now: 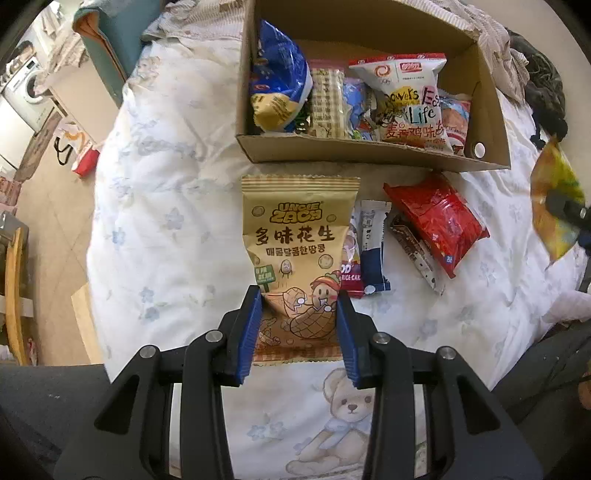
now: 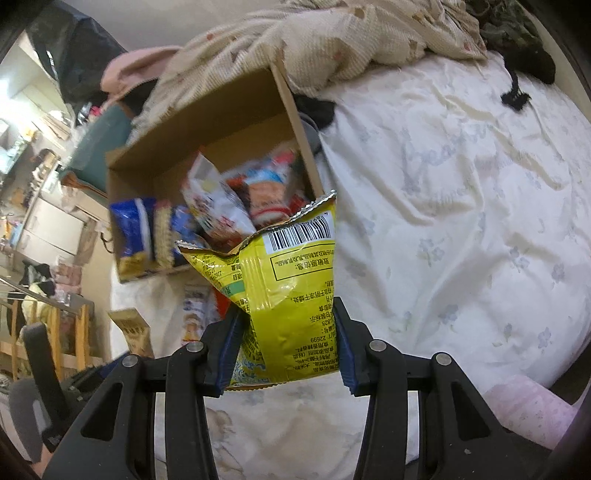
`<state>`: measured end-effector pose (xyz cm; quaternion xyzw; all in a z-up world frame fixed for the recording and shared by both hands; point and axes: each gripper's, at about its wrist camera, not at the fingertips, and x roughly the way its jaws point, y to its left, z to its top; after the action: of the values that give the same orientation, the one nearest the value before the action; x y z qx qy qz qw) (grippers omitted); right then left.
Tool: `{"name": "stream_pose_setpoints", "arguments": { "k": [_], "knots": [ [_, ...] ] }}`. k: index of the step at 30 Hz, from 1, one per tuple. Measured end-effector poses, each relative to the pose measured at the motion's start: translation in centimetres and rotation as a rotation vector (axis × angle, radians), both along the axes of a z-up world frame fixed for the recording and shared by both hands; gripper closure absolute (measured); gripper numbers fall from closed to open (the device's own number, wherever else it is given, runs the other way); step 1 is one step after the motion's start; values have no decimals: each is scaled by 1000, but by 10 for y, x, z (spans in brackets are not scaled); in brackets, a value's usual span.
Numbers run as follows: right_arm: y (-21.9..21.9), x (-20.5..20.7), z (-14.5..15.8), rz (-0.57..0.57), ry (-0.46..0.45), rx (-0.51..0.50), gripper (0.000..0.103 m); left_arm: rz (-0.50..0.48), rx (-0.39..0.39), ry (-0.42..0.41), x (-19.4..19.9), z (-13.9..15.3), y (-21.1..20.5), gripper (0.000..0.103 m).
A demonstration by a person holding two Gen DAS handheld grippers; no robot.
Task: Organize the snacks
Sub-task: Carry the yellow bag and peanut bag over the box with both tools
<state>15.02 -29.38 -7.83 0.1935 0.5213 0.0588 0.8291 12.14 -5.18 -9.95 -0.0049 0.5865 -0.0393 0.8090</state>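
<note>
My left gripper (image 1: 299,299) is shut on the lower end of a tan peanut packet (image 1: 299,236), which hangs above the bed just in front of the cardboard box (image 1: 354,153). The box holds several snack bags, among them a blue one (image 1: 280,66) and a white one (image 1: 410,99). My right gripper (image 2: 286,314) is shut on a crumpled yellow snack bag (image 2: 291,280), barcode side facing the camera, held to the right of the box (image 2: 155,166). In the left wrist view the yellow bag (image 1: 554,214) shows at the far right.
On the white flowered duvet (image 1: 166,221) lie a red packet (image 1: 439,221), a brown bar (image 1: 413,251) and a blue-and-white sachet (image 1: 373,247). A beige blanket (image 2: 332,48) and dark clothes (image 2: 517,33) lie behind the box. The bed's left edge drops to the floor (image 1: 48,229).
</note>
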Motion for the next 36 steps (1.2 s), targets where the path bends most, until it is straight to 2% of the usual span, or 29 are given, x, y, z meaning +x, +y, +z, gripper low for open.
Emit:
{"name": "stream_pose_setpoints", "arguments": {
  "k": [10, 18, 23, 27, 31, 36],
  "knots": [
    [8, -4, 28, 18, -118, 71, 56, 37, 18, -120, -8, 43, 11, 68],
    [1, -7, 46, -3, -203, 126, 56, 74, 0, -215, 11, 85, 22, 68],
    [-7, -5, 53, -43, -237, 108, 56, 65, 1, -260, 31, 103, 19, 68],
    [-12, 1, 50, -67, -209, 80, 56, 55, 0, -283, 46, 112, 15, 68],
    [-16, 9, 36, -77, -147, 124, 56, 38, -4, -289, 60, 113, 9, 68],
    [-8, 28, 35, -54, -137, 100, 56, 11, -4, -292, 80, 110, 1, 68]
  ]
}}
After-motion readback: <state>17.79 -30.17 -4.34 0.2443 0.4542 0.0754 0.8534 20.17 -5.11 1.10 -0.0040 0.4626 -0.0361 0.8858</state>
